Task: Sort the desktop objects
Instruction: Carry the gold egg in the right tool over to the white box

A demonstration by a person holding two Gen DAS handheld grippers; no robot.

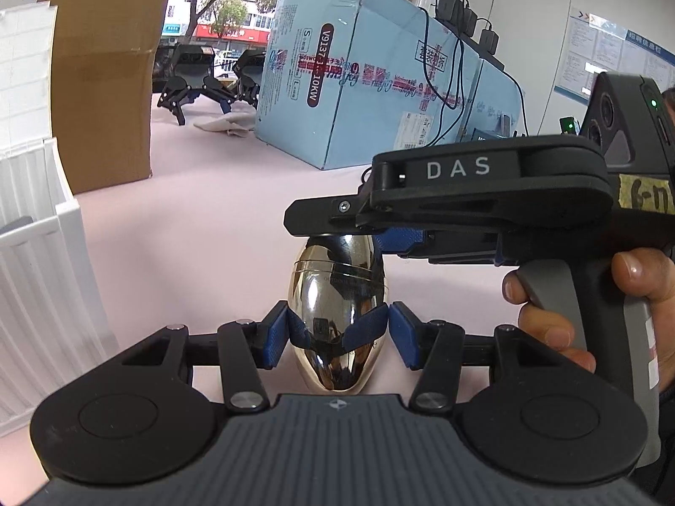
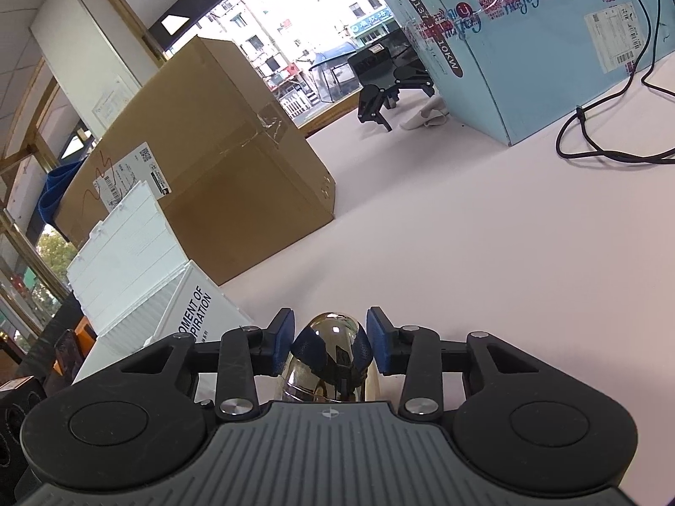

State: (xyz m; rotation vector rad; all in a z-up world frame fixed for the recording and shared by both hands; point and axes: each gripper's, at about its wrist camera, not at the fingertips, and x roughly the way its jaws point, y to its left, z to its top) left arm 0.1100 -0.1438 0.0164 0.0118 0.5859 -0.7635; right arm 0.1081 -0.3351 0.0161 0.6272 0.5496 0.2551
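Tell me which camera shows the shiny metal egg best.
The left wrist view: the shiny metal egg shows almost whole, between the left gripper pads. The right wrist view shows only its top end, between the right gripper pads.

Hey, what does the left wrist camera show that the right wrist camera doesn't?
Only the left wrist view shows the right tongs from outside, with the hand on the handle and chargers plugged in on top of the blue box. Only the right wrist view shows a black cable looped on the table and a printed sign. Both show the shiny metal egg, held between both tongs, and the brown carton.
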